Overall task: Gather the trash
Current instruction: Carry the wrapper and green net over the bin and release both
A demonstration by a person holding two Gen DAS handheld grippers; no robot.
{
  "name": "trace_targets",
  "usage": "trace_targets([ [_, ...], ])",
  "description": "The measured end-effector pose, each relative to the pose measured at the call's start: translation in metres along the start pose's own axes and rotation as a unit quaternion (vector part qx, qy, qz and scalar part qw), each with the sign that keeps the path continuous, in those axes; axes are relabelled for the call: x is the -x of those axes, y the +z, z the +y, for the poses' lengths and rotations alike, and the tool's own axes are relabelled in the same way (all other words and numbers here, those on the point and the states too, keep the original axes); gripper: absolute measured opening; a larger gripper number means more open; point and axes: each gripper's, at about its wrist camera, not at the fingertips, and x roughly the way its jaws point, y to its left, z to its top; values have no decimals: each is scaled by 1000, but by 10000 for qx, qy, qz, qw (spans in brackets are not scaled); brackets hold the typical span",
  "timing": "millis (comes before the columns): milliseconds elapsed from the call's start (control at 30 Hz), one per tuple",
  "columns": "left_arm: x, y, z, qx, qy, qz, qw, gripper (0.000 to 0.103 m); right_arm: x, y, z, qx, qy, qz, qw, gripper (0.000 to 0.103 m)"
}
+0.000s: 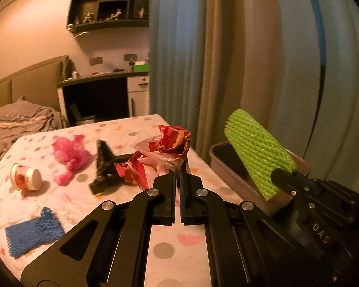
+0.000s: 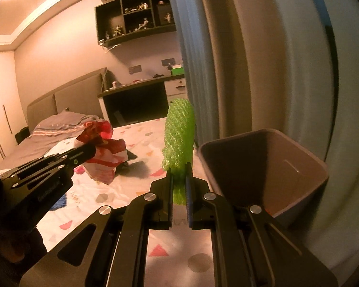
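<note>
My left gripper (image 1: 178,171) is shut on a crumpled red and clear plastic wrapper (image 1: 162,153), held above the bed; the same wrapper (image 2: 103,153) shows at the left of the right wrist view. My right gripper (image 2: 179,169) is shut on a green foam net sleeve (image 2: 179,134) that stands upright. In the left wrist view that sleeve (image 1: 258,157) hangs over the near rim of a brown rectangular bin (image 1: 229,167). The bin (image 2: 299,167) stands beside the bed, just right of my right gripper.
On the patterned bedsheet (image 1: 131,129) lie a pink foam net (image 1: 70,155), a tipped white and red cup (image 1: 26,177), a blue foam net (image 1: 33,233) and a black object (image 1: 105,167). Curtains (image 1: 227,59) hang behind the bin. A desk (image 1: 103,88) and a pillow (image 1: 19,119) are beyond.
</note>
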Motion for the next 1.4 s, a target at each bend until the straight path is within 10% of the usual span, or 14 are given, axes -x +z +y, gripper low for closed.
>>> trace_targets([
  [1400, -122, -4, -121, -392, -2060, 594, 9760, 2, -23, 0, -114, -676, -1080, 43, 9918, 10],
])
